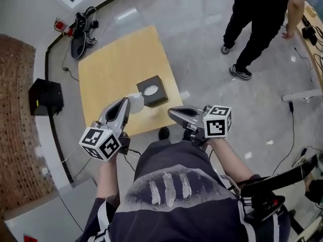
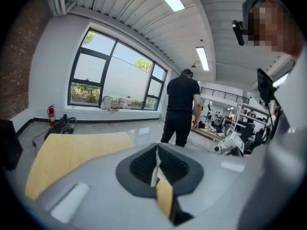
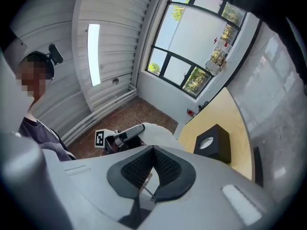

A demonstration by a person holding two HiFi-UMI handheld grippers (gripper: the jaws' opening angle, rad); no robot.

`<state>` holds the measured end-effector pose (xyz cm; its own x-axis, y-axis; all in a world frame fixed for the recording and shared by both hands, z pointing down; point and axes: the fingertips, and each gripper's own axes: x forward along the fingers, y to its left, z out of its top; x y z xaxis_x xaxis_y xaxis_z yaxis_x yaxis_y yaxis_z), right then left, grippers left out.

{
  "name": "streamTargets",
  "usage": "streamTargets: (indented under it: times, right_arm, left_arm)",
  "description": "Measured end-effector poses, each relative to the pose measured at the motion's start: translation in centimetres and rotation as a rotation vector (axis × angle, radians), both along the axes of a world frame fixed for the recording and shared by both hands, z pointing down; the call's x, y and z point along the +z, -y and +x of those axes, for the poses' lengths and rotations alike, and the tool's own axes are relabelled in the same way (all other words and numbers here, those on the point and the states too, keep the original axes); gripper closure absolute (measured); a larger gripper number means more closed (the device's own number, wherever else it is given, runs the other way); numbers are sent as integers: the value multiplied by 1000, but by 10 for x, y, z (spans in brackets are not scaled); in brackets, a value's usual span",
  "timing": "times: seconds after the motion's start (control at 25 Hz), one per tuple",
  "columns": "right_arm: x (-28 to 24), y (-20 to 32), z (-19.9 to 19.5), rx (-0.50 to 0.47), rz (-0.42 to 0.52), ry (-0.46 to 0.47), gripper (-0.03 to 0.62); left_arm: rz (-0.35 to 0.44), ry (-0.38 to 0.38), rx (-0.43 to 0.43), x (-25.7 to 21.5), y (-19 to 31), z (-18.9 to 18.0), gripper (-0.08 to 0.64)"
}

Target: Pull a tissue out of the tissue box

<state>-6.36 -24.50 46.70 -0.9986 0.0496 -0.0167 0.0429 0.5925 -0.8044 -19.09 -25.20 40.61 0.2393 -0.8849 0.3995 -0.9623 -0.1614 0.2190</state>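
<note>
Left gripper: we note its jaws pinched together on the white tissue. Right gripper: jaws together, empty. The dark tissue box sits just ahead, between both tips, on the pale wooden table. Beyond lie a glossy grey floor and a standing person; a brick wall is to the left.

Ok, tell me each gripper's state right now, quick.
Left gripper: closed on the white tissue.
Right gripper: closed, nothing visible between its jaws.
</note>
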Motion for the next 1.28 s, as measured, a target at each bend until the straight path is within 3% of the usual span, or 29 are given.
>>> streamTargets:
  times: [0.2,0.48,0.6,0.8,0.96,1.28]
  right_arm:
    - [9,-16,-28,-80,-23,-3,595]
    - [-3,-21,-52,-108,52,-39,595]
    - [-11,-26,-71,-99,89,-50,595]
    - [-33,-36,-121,-41,75,-92,595]
    - [-7,-60,-158,18,112,-157,595]
    - [-38,-55,-164,114,139,-214,595]
  left_arm:
    - [-24,-7,-58,4,-30,-20,557]
    - [12,-73,-64,4,-39,-35,557]
    - [42,-130,-25,4,-40,-51,557]
    - [84,-202,71,-15,-41,-89,557]
    - [98,-271,160,17,-54,-116,557]
    - [101,-327,261,-8,-44,-117,557]
